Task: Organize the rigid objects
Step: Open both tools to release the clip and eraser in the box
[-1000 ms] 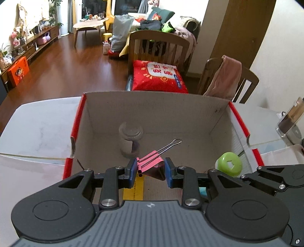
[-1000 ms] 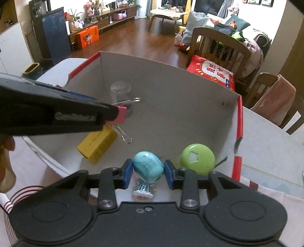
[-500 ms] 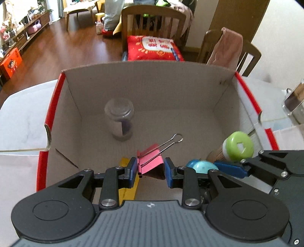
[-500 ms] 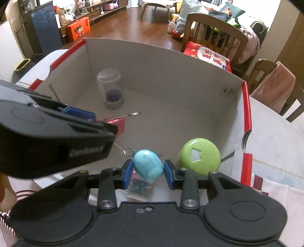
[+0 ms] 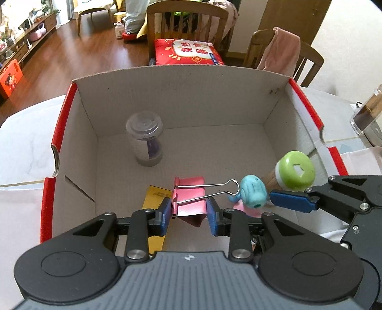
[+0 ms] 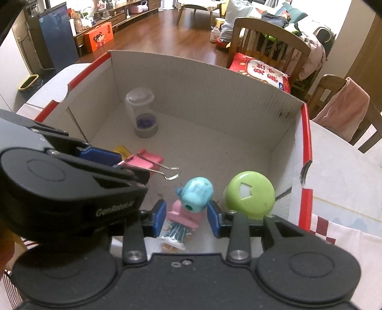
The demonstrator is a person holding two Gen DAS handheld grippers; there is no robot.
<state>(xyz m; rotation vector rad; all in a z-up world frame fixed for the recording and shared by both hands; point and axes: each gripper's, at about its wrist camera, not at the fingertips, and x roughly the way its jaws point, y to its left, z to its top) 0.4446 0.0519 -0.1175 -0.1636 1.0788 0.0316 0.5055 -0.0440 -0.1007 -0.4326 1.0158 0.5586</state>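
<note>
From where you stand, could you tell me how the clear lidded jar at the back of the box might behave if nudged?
The clear jar stands upright on a narrow base, taller than wide, so it may tip. Being round, it would probably roll once down. It looks nearly empty, only something purple at the bottom, so it is likely light and slides easily on the cardboard box.

Red cushion [image 5: 188, 52] on wooden chair [image 5: 186, 16], pink cloth [image 5: 281, 51]

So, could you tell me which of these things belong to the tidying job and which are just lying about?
Part of the job:
- cardboard box
- pink binder clip
- blue-headed toy figure
- green-capped item
- clear jar
- yellow packet

Just lying about:
- red cushion
- pink cloth over a chair
- glass container on the table
</note>
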